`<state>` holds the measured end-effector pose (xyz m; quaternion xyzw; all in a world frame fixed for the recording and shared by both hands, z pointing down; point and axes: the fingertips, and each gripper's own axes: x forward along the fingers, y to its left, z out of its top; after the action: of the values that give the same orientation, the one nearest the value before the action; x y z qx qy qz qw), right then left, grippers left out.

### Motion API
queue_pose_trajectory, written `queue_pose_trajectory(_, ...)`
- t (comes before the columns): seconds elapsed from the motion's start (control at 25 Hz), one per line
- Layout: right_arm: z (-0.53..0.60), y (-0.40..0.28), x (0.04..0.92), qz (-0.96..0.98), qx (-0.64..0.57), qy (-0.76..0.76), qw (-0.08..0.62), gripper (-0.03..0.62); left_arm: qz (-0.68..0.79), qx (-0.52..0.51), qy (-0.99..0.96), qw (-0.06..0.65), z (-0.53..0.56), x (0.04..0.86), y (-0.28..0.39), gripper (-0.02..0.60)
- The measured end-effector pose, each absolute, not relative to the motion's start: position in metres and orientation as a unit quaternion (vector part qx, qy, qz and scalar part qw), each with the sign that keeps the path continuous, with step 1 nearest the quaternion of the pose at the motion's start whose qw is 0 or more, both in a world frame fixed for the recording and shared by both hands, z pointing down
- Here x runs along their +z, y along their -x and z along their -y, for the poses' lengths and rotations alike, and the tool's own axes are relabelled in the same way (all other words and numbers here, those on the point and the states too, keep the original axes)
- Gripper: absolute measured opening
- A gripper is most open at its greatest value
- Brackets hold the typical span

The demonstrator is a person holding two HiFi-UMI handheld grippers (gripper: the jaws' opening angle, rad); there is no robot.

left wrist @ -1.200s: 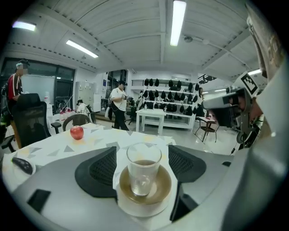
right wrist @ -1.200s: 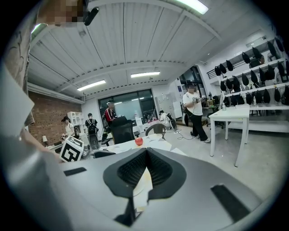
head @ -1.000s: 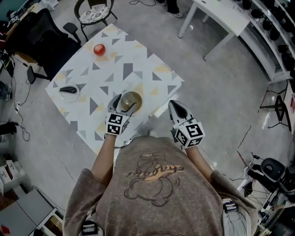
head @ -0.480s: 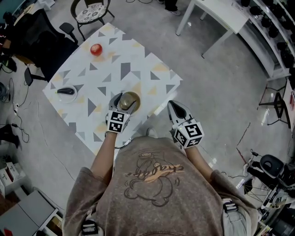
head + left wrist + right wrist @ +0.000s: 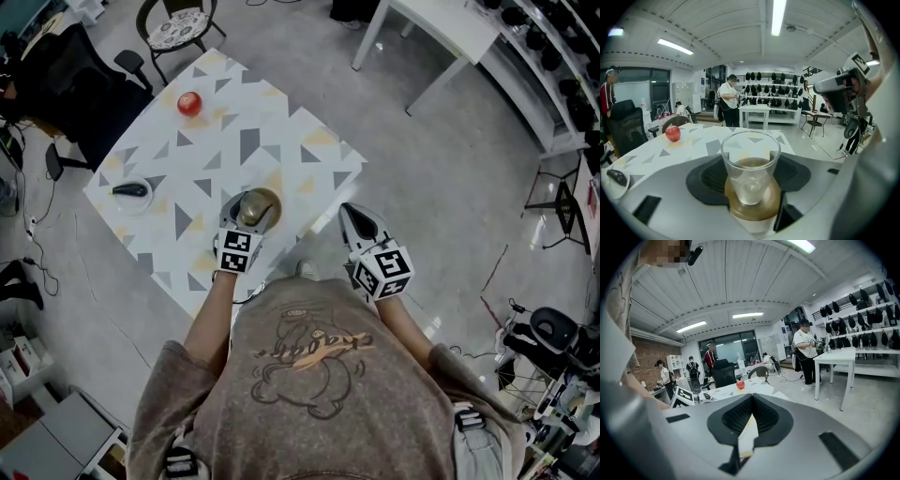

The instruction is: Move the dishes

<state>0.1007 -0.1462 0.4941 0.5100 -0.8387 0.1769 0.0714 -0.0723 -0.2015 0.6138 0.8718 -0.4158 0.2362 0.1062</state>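
A clear glass [image 5: 750,164] stands upright on a round brown saucer [image 5: 752,208], near the front edge of the triangle-patterned table [image 5: 253,141]. My left gripper [image 5: 246,217] holds the saucer [image 5: 265,202] between its jaws, the dark pads [image 5: 705,176] on either side of it. Off the table's near right edge, above the floor, my right gripper [image 5: 361,223] is shut with nothing in it [image 5: 751,413]. At the table's left side lies a small white dish [image 5: 131,195] with a black object on it. A red apple [image 5: 189,103] sits at the far corner.
A round chair [image 5: 178,23] and a black office chair [image 5: 56,75] stand beyond the table. A white table [image 5: 441,23] and shelves are at the upper right. Several people [image 5: 727,101] stand in the background. Grey floor surrounds the table.
The head view has shifted slightly. Both grippers and the glass on its saucer keep nearly the same places relative to the table.
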Motion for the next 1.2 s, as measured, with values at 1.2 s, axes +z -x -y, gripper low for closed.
queue_pose_trajectory(1.2,0.143,-0.092,0.498,0.848,0.181,-0.494,0.066,0.003,0.451,0.15,-0.877,0.069,0.238,0.489,0.073,0.287)
